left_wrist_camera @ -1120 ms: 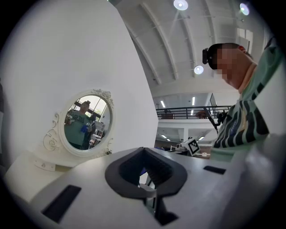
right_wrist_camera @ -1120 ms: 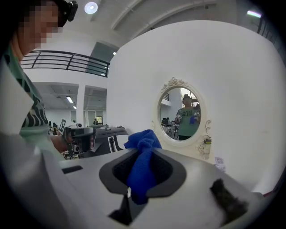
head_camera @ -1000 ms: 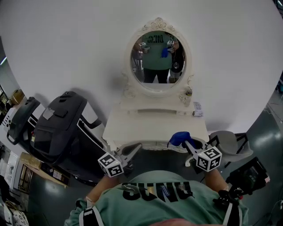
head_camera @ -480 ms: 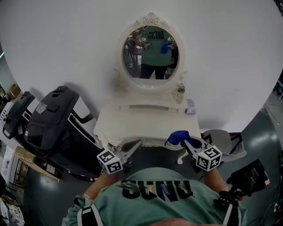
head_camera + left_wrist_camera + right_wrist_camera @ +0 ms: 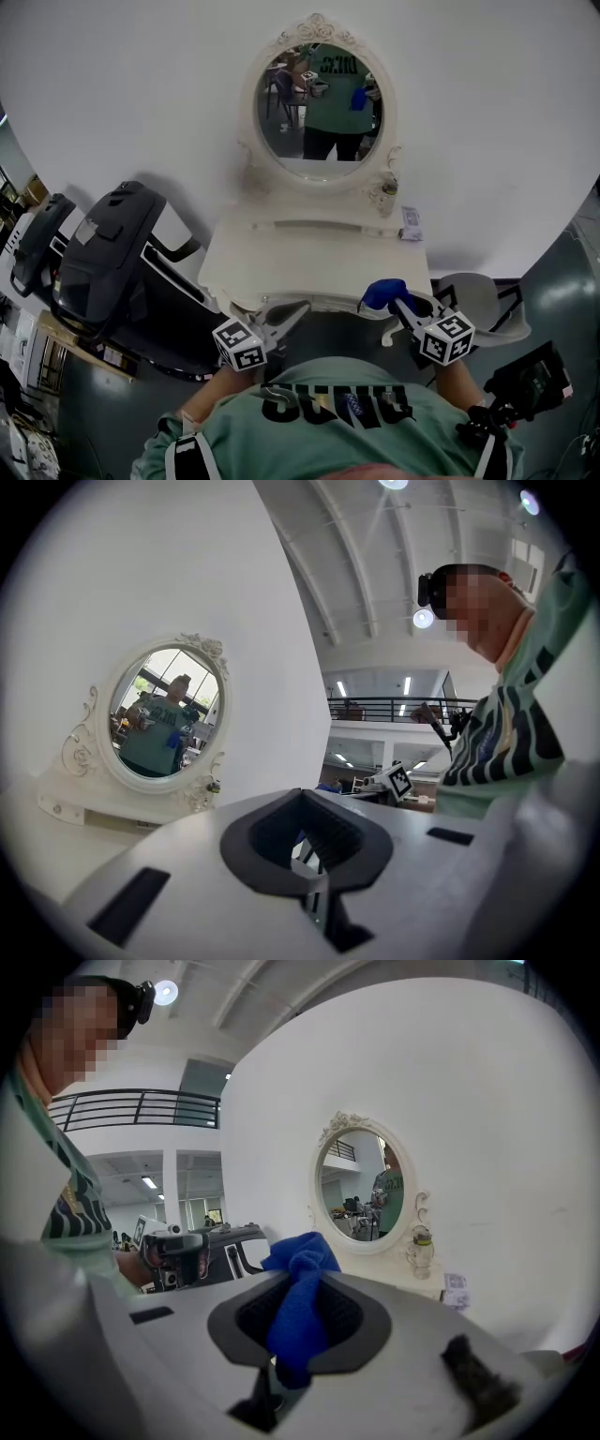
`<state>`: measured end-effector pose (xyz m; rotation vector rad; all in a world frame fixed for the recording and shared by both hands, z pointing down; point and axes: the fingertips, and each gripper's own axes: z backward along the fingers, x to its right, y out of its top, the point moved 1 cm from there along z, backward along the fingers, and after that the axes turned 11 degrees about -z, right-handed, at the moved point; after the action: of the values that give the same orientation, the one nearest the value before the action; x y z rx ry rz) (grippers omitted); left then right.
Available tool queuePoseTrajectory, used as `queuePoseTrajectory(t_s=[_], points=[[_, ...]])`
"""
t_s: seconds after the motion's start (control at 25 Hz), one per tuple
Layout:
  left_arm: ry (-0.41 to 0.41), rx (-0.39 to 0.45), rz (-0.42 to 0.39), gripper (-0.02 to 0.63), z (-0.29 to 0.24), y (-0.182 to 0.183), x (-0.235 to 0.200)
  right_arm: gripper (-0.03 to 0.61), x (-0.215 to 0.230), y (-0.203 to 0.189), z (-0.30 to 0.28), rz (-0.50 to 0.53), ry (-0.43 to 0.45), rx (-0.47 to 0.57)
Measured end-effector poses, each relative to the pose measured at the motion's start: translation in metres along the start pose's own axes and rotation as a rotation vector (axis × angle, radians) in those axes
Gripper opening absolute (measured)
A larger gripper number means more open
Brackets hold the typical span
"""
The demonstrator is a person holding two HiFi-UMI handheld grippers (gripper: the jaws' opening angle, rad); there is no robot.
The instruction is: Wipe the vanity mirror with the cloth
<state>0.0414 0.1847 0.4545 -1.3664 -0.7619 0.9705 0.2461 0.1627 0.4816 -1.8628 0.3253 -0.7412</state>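
1 blue cloth (image 5: 300,1307) sits clamped in the right gripper (image 5: 394,301) (left gripper (image 5: 296,309) empty).

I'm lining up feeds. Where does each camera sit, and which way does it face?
Head view: on the head, facing down at the mirror and vanity; shirt, left gripper and right gripper show.
Left gripper view: along its jaws, mirror at left; shirt at right.
Right gripper view: along jaws shut on the cloth, mirror ahead; shirt at left.
Shared: all three show the mirror.

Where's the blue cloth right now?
The blue cloth is clamped in the right tongs, low and right of centre in the head view, at the white vanity table's near edge, short of the mirror.
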Motion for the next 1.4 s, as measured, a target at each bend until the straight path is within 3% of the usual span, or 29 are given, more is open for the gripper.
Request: queuePoseTrajectory(t_s=[0.16, 0.32, 0.56, 0.76, 0.96, 1.16, 1.28, 1.4], points=[[-0.011, 0.015, -0.004, 0.009, 0.007, 0.001, -0.052, 0.051, 0.006, 0.008, -0.050, -0.006, -0.015, 0.011], [-0.052, 0.020, -0.008, 0.009, 0.014, 0.004, -0.130, 0.051, 0.005, 0.030, -0.123, -0.002, -0.044, 0.033], [-0.097, 0.026, -0.075, 0.010, 0.025, 0.048, -0.245, 0.051, -0.006, 0.095, -0.222, 0.030, -0.076, 0.072], [-0.095, 0.017, -0.114, 0.009, 0.022, 0.063, -0.321, 0.051, 0.001, 0.130, -0.289, 0.078, -0.083, 0.080], [-0.051, 0.034, -0.109, 0.009, -0.013, 0.058, -0.350, 0.051, 0.043, 0.147, -0.302, 0.107, -0.066, 0.048], [0.021, 0.068, -0.054, 0.011, -0.056, 0.053, -0.350, 0.051, 0.093, 0.178, -0.304, 0.139, -0.012, 0.041], [0.074, 0.077, -0.046, 0.009, -0.069, 0.052, -0.352, 0.051, 0.107, 0.200, -0.317, 0.233, 0.013, 0.032], [0.124, 0.069, -0.070, 0.009, -0.065, 0.054, -0.357, 0.051, 0.098, 0.237, -0.342, 0.410, 0.028, 0.068]])
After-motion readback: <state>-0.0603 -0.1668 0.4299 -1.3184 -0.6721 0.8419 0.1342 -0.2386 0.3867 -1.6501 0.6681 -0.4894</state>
